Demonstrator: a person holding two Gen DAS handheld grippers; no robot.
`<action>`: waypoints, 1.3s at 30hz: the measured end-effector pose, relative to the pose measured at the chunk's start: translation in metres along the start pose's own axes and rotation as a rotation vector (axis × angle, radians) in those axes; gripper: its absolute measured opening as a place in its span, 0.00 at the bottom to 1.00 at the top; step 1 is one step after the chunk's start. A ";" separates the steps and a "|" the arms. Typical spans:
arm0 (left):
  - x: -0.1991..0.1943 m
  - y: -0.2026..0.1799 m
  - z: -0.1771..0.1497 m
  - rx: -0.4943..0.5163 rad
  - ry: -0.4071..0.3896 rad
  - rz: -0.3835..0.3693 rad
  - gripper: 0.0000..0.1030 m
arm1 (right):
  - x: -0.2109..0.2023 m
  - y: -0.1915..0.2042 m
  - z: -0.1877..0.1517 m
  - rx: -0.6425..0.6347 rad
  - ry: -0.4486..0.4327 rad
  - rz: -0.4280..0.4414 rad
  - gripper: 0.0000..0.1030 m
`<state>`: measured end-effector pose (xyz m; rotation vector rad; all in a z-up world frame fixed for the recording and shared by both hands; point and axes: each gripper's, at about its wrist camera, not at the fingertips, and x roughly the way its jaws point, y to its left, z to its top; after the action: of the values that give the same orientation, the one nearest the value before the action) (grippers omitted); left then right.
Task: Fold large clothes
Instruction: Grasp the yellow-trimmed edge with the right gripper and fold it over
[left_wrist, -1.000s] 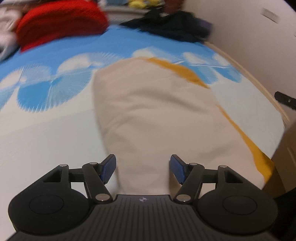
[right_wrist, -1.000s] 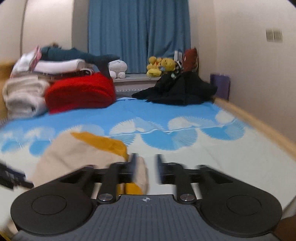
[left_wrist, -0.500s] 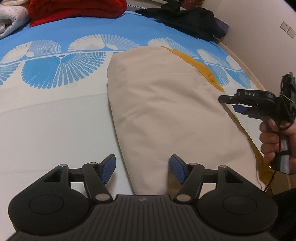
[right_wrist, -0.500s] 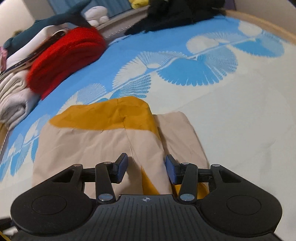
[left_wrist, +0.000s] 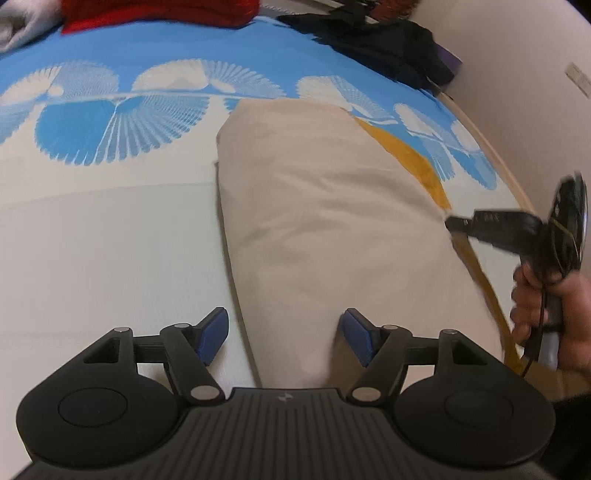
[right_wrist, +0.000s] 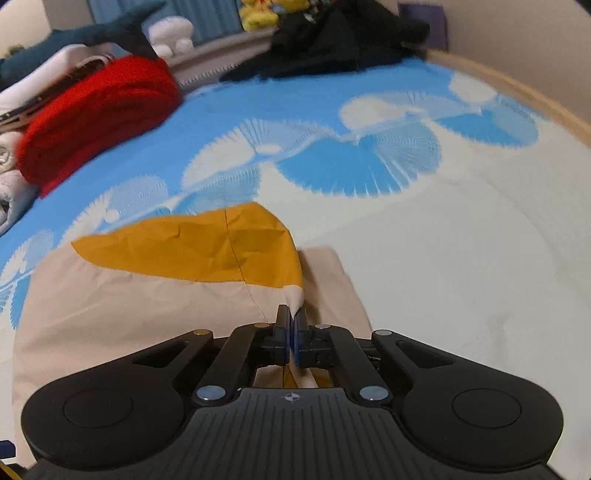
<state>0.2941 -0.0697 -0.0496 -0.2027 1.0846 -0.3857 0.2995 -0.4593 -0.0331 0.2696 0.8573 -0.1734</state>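
Pinching: right gripper (right_wrist: 292, 325) clamps the beige-and-mustard garment (right_wrist: 147, 295) at its right edge.
Left gripper (left_wrist: 282, 332): wide, garment's near end between.

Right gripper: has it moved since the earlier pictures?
Yes. The right gripper dropped from facing the curtain to the beige garment on the bedsheet; its jaws have just closed on the fabric edge.

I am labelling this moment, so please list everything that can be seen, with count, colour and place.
garment: one, beige with mustard panel, flat on the bed near the grippers
bedsheet: one, white and blue fan print, under all
red blanket: one, folded, far left
white bedding: pile, far left edge
black clothes: heap, far end
plush toys: several; yellow, white, dark teal; far ledge
left gripper: fingers open over the garment's near end
right gripper: fingers just closed, shut on the garment's edge
hand: one, holding right gripper
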 end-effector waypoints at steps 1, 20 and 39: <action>0.002 0.006 0.002 -0.044 0.009 -0.021 0.76 | 0.001 -0.002 -0.001 0.010 0.014 0.000 0.10; 0.087 0.051 0.037 -0.434 0.001 -0.265 0.77 | 0.001 -0.052 -0.038 0.100 0.291 0.191 0.45; -0.030 0.108 0.125 -0.178 -0.326 0.012 0.58 | -0.002 0.064 0.007 0.026 -0.032 0.391 0.04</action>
<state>0.4149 0.0376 -0.0050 -0.4024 0.7977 -0.2348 0.3197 -0.3999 -0.0164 0.4519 0.7553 0.1753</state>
